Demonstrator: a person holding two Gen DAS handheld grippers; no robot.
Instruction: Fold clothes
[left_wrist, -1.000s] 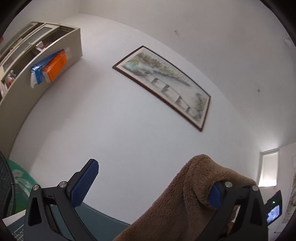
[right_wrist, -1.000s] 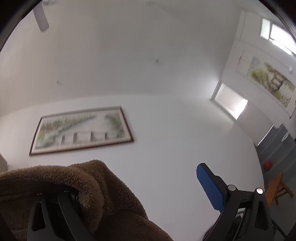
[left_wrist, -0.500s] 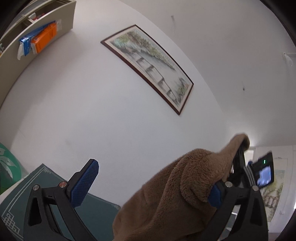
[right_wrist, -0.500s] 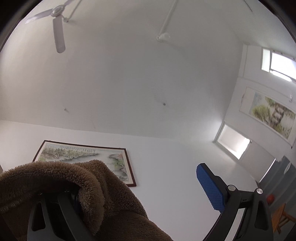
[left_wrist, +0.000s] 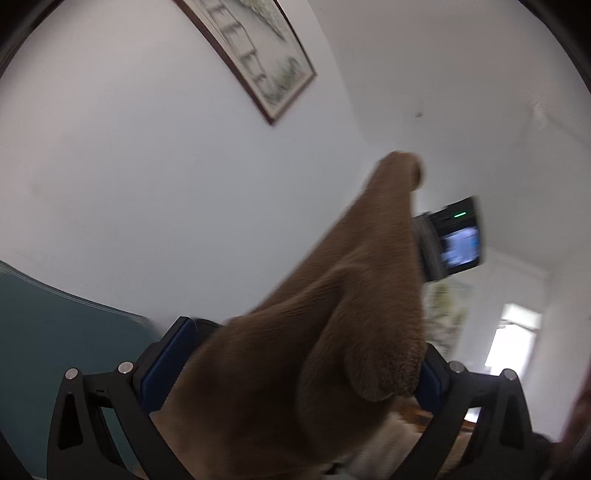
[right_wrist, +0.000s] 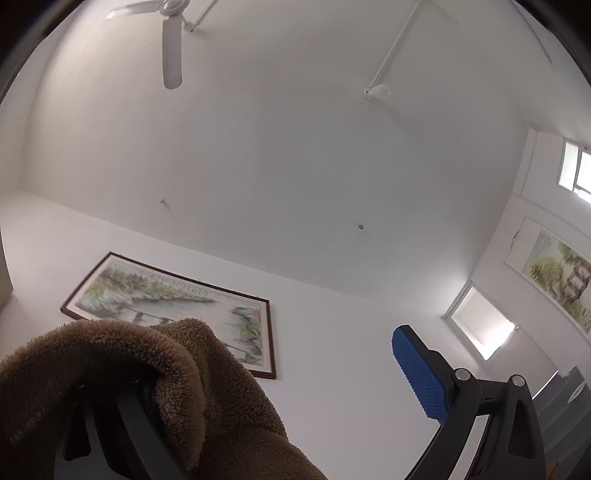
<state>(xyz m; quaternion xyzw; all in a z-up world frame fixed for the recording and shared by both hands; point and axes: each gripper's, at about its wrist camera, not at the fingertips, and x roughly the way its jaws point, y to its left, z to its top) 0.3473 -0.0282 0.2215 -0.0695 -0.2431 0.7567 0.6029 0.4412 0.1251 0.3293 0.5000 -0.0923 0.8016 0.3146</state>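
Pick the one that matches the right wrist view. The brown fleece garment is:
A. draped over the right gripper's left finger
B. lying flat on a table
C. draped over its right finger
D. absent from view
A: the brown fleece garment hangs over the left finger, while the blue right pad stands bare.

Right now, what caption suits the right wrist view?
Brown fleece draped over one finger, ceiling fan overhead.

No legible text, label, brand or number appears in either view. The framed painting (right_wrist: 173, 314) carries a line of marks too small to read.
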